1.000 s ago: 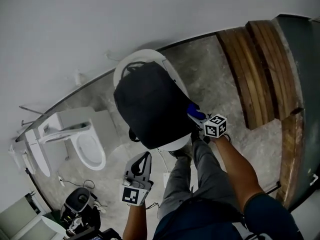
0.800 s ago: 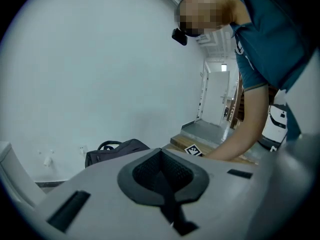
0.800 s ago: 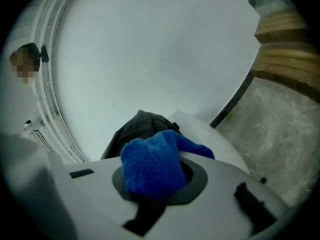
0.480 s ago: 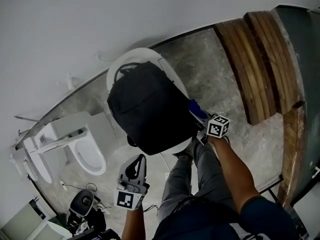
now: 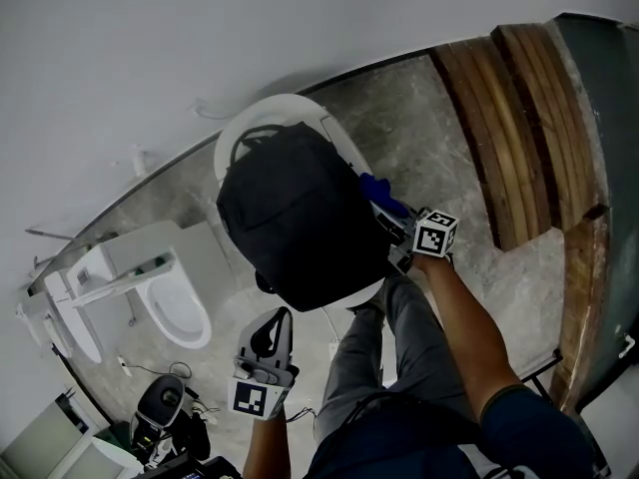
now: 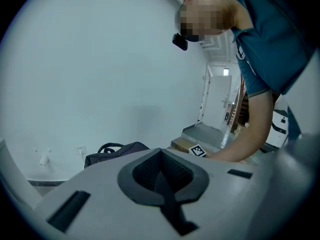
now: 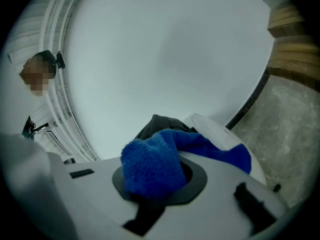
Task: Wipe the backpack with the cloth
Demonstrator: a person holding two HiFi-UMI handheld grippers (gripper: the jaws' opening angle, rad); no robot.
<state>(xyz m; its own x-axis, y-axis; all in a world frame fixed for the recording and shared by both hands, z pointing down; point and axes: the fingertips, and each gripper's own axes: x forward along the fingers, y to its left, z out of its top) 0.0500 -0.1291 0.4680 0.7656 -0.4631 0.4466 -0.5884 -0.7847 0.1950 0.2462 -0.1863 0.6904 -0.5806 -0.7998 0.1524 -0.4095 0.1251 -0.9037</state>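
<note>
Right gripper (image 7: 156, 185) jaws clamped on a wad of blue cloth (image 7: 150, 166). Left gripper (image 6: 162, 178) jaws pressed together, nothing between them.

Since half a second ago the right gripper (image 5: 397, 228) has slid up the backpack's (image 5: 300, 218) right edge, toward the wall (image 5: 200, 38). The cloth (image 5: 376, 188) now sits higher against that side. Left gripper (image 5: 272, 332) unchanged, held low by the person's leg, well apart from the pack.

Backpack: black, smooth matte fabric, rounded body, loop handle at the wall end. It lies flat on a white round counter (image 5: 262, 113) and overhangs the near rim. Cloth: fluffy pile, bunched at the jaws, a tail trailing forward over the counter.

Floor (image 5: 419, 133) is grey mottled stone. Toilet (image 5: 178, 312) is close on the left. Curved wood planks (image 5: 509, 128) stand off to the right, with bare floor between them and the counter.
</note>
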